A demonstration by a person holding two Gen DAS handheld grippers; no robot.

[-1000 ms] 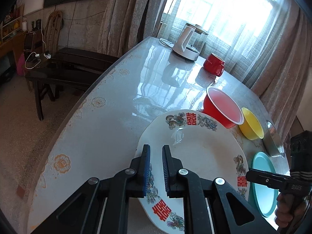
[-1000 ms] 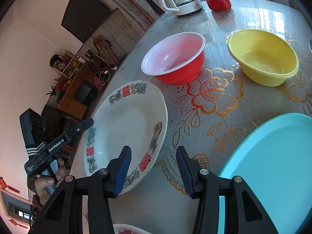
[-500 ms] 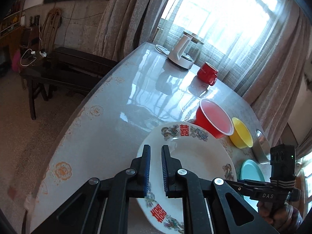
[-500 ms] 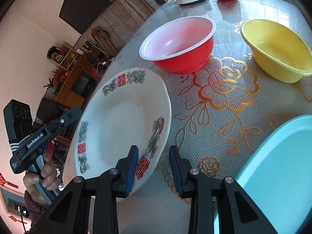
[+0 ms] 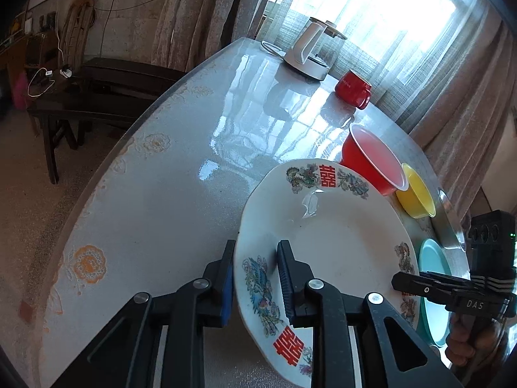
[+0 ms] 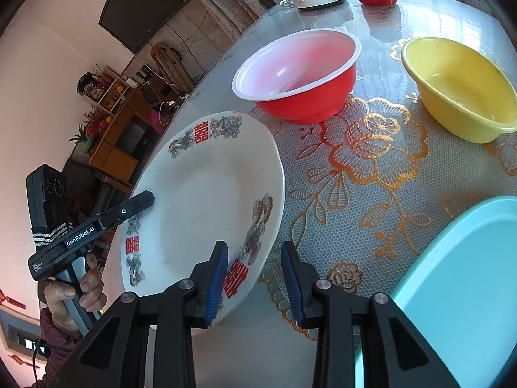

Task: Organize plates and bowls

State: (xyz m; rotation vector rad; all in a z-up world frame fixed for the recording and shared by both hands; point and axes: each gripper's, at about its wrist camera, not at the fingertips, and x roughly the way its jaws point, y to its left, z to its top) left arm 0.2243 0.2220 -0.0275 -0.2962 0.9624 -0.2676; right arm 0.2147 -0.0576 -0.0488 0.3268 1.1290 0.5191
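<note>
A round table [image 5: 168, 194] with a glossy top and a lace cloth patterned with gold flowers stands before a bright window hung with beige curtains [image 5: 194, 16]; a dark bench [image 5: 97, 90] and a wall-mounted television [image 6: 142, 9] lie beyond it. At the far side sit a white kettle [image 5: 307, 53] and a red mug [image 5: 352, 89]. A red bowl [image 6: 300, 74] and a yellow bowl [image 6: 458, 87] stand side by side, with a turquoise plate [image 6: 452, 284] nearer on the right. The white plate [image 5: 326, 249], printed with red characters and dragons, is tilted near the table's edge. The left tongs [image 5: 255, 278] have just been opening and straddle the plate's near-left rim, pads a little apart from it. The right tongs [image 6: 255, 278] are partly open across the plate's opposite rim; the left pad looks to touch the plate, the right stands clear. A hand [image 6: 74, 294] holds the left tool's grip.
</note>
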